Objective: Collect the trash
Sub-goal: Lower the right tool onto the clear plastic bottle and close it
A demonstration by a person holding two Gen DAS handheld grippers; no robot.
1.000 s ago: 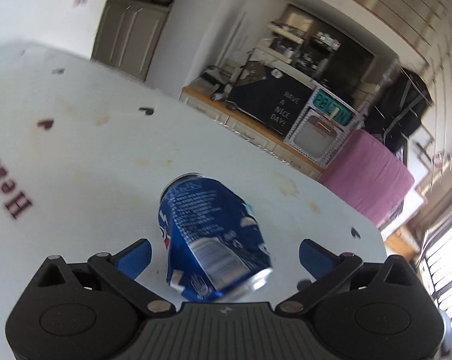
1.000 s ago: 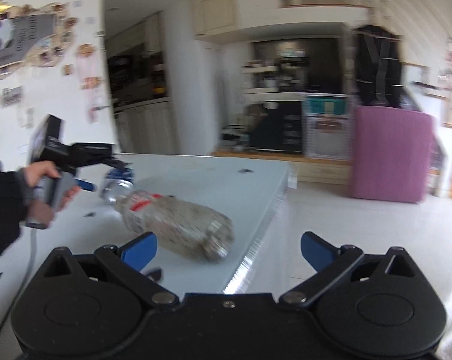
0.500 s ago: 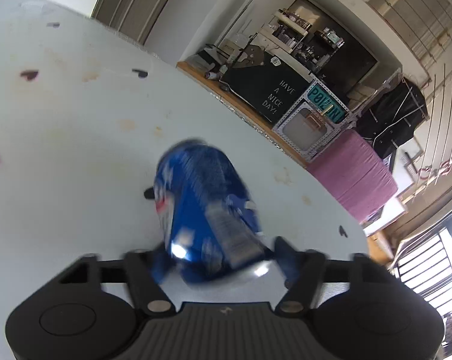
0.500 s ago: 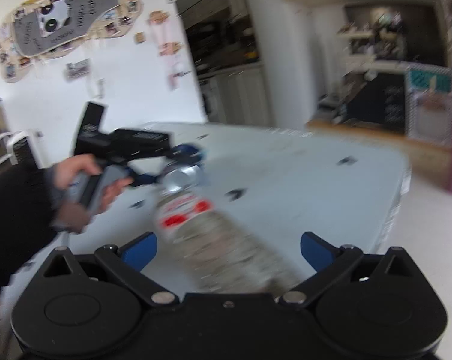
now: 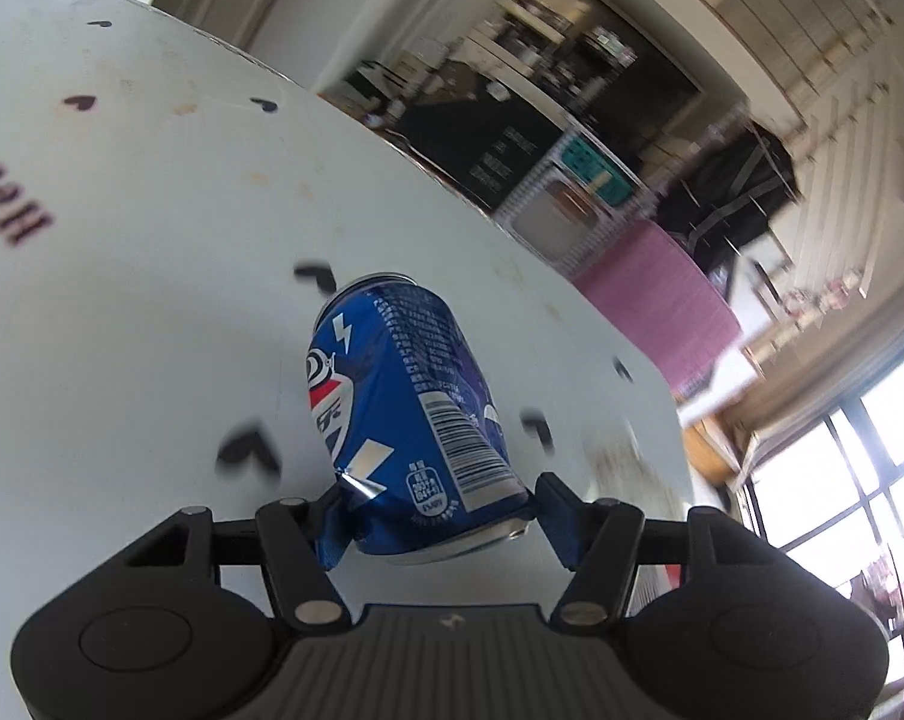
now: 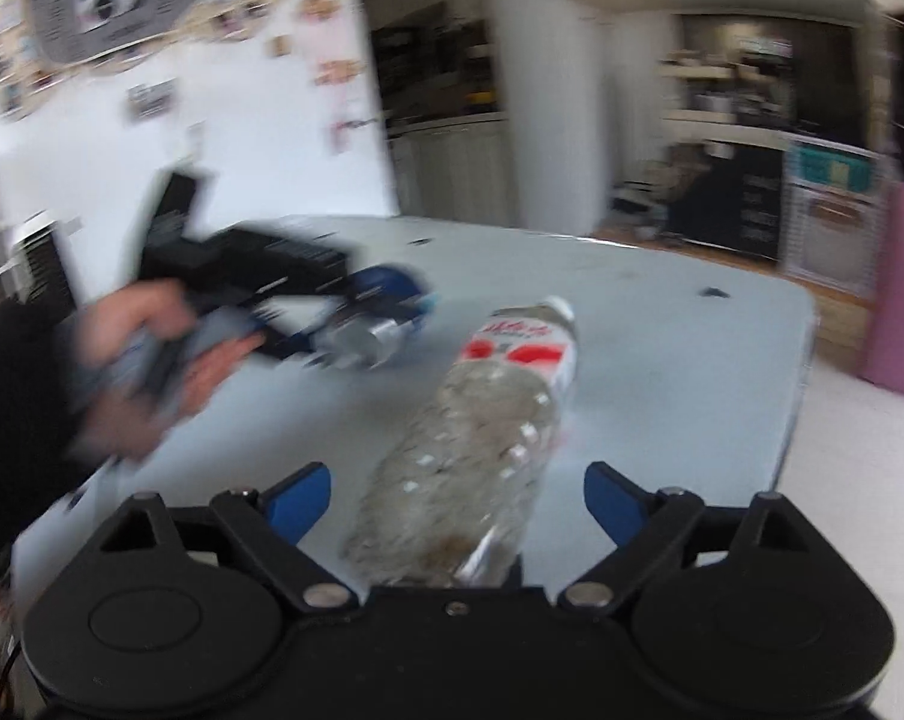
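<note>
Both grippers were busy at once. In the person's left hand (image 6: 152, 354), the left gripper (image 5: 437, 513) had just been closing and now had its blue pads clamped on the bottom end of the dented blue can (image 5: 404, 414), one pad at the can's 8 o'clock, the other at its 4 o'clock. From the left wrist view the can's top pointed away toward 12 o'clock over the white table (image 5: 152, 240); whether it had left the surface I could not tell.

Over on the other side, the right gripper (image 6: 457, 495) had just been closing too, yet its blue fingertips (image 6: 299, 498) stood clear of the crumpled plastic bottle (image 6: 481, 438) lying between them. That bottle lay on its side on the table, base toward the gripper, red-labelled neck pointing to about 1 o'clock, not far from the table's right-hand edge.

My worry was the can: held only at its rim end, with most of its length sticking out ahead, it might pivot or slip during a quick swing. The bottle looked thin and already creased, so a squeeze off its centre line could buckle it and squirt it sideways, perhaps toward that edge. With both hands moving fast and close together, the grippers might also knock each other.
</note>
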